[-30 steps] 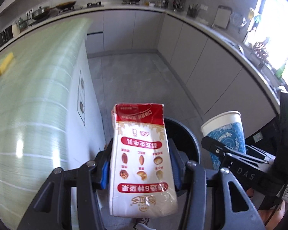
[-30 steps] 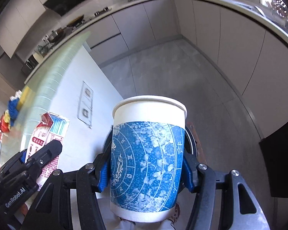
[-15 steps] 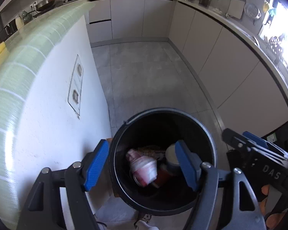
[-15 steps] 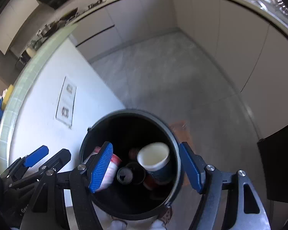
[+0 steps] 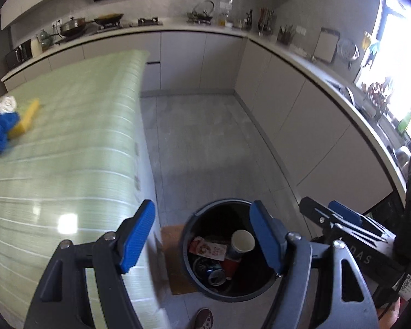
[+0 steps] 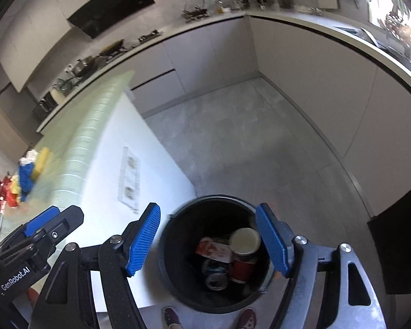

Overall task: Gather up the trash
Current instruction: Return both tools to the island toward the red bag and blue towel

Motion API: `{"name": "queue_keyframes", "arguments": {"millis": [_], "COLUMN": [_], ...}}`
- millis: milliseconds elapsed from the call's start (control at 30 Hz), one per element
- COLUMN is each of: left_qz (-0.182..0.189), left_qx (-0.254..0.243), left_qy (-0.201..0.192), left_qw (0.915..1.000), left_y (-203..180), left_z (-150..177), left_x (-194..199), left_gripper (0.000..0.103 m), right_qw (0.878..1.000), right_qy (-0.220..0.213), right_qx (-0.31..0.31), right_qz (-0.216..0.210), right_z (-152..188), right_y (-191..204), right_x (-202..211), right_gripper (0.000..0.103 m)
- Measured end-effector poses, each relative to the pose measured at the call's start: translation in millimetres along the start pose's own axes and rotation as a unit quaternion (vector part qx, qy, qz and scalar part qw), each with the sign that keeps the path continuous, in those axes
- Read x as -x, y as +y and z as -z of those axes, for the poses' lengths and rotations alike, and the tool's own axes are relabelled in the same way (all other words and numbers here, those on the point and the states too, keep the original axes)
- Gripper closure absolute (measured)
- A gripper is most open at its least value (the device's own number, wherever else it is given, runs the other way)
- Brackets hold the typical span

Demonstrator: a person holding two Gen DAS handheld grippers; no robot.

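Both drops done: the milk carton point(image 5: 207, 249) and paper cup point(image 5: 242, 241) now lie in the bin point(image 5: 190, 226). The left gripper point(image 5: 201, 237) and right gripper point(image 6: 208, 238), emptied, have lifted higher above it.

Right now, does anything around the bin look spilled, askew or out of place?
Nothing stands out. The trash bin stands upright on the floor with the paper cup, carton and can inside it, nothing spilled beside it. Both the left gripper and right gripper are open and empty.
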State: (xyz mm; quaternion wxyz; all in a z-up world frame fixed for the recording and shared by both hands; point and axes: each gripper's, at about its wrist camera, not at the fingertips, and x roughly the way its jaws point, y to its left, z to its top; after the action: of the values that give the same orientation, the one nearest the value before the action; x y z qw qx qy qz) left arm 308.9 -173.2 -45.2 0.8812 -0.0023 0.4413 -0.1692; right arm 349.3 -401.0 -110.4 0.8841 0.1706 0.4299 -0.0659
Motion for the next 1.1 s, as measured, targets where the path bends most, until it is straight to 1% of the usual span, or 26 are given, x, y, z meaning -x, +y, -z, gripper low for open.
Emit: {"name": "queue_keyframes", "arguments": {"millis": [67, 167, 200, 233, 267, 300, 333, 367, 533, 667, 733, 867, 1000, 1100], "left_qz": [-0.010, -0.024, -0.032, -0.037, -0.046, -0.052, -0.059, -0.065, -0.088, -0.104, -0.113, -0.124, -0.134, -0.149], "left_qx": [0.008, 0.023, 0.030, 0.034, 0.041, 0.044, 0.050, 0.057, 0.077, 0.088, 0.090, 0.104, 0.123, 0.136], "left_qy": [-0.007, -0.013, -0.016, -0.018, -0.022, -0.024, -0.027, -0.029, -0.038, -0.040, -0.040, -0.040, -0.043, -0.042], "left_qw": [0.9999, 0.9994, 0.9989, 0.9986, 0.9979, 0.9974, 0.9966, 0.9959, 0.9924, 0.9899, 0.9887, 0.9861, 0.9824, 0.9786], "left_y": [25.0, 64.8, 85.4, 97.3, 119.3, 127.6, 146.9, 166.2, 242.8, 292.5, 311.3, 344.8, 369.2, 386.1], "left_z": [-1.7, -3.0, -2.4, -2.4, -2.1, 0.6, 1.7, 2.6, 3.1, 2.6, 0.0, -1.7, -3.9, -7.4], "left_x": [16.6, 28.9, 36.2, 40.0, 47.5, 50.8, 56.7, 62.4, 73.0, 78.7, 80.3, 81.9, 80.0, 77.2], "left_gripper": [0.029, 0.027, 0.027, 0.027, 0.027, 0.027, 0.027, 0.026, 0.026, 0.025, 0.025, 0.025, 0.025, 0.025], "right_qw": [1.000, 0.999, 0.999, 0.999, 0.998, 0.998, 0.997, 0.997, 0.996, 0.995, 0.994, 0.992, 0.991, 0.989], "right_qy": [-0.005, -0.008, -0.007, -0.008, -0.009, -0.010, -0.011, -0.011, -0.012, -0.009, -0.007, 0.001, 0.004, 0.004], "right_qx": [0.006, 0.025, 0.028, 0.033, 0.036, 0.040, 0.044, 0.050, 0.062, 0.066, 0.070, 0.081, 0.099, 0.110], "right_qz": [-0.009, -0.030, -0.036, -0.043, -0.047, -0.051, -0.054, -0.057, -0.069, -0.079, -0.085, -0.092, -0.094, -0.101], "right_z": [-0.8, 0.8, 2.3, 4.1, 6.0, 8.3, 10.9, 13.7, 27.4, 38.9, 44.6, 49.8, 45.3, 38.4], "right_y": [24.0, 75.6, 89.6, 110.2, 126.5, 140.2, 156.0, 177.9, 260.5, 316.5, 342.9, 379.9, 402.7, 414.9], "right_x": [6.1, 11.4, 11.8, 12.2, 12.4, 11.5, 10.0, 8.2, -2.7, -13.7, -17.8, -25.7, -34.5, -44.5], "right_gripper": [0.025, 0.024, 0.024, 0.024, 0.024, 0.024, 0.024, 0.024, 0.024, 0.023, 0.023, 0.023, 0.023, 0.023]}}
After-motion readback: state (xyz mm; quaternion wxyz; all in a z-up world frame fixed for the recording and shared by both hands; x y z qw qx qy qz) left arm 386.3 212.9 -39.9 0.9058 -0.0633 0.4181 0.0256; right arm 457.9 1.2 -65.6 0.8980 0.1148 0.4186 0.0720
